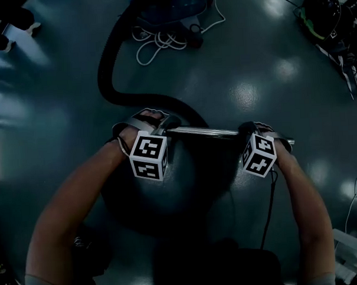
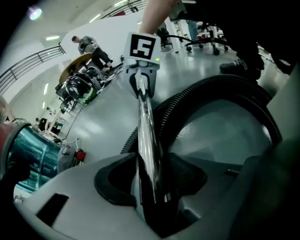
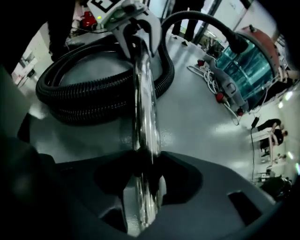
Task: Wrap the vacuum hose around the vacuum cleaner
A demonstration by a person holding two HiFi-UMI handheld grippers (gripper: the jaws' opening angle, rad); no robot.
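The left hand-held gripper (image 2: pixel 150 187) is pinched on the metal wand (image 1: pixel 213 131) at its hose end, with the chrome tube seated between the pads and no gap showing. The right hand-held gripper (image 3: pixel 143 187) is clamped on the same wand nearer its free end, which juts a little way past it. So the wand's long axis runs hand to hand, level above the floor (image 1: pixel 252 65) and across the person's front. Each gripper view looks straight along the tube to the other's marker cube. The black ribbed hose (image 1: pixel 108 77) joins the wand just beside the left hand-held gripper. It lies in loose loops on the floor below and behind the hands, then swings out to the person's left and back to the vacuum cleaner (image 1: pixel 172 6). The cleaner stands well apart from both hands, straight ahead and a little to the left, with a white power cord (image 1: pixel 156 45) heaped on the floor just before it. The wand therefore lies broadside to the cleaner, and the left hand is the nearer of the two. In my judgement the coming move turns on carrying the wand forward to the cleaner and round it, with the slack trailing from the left end
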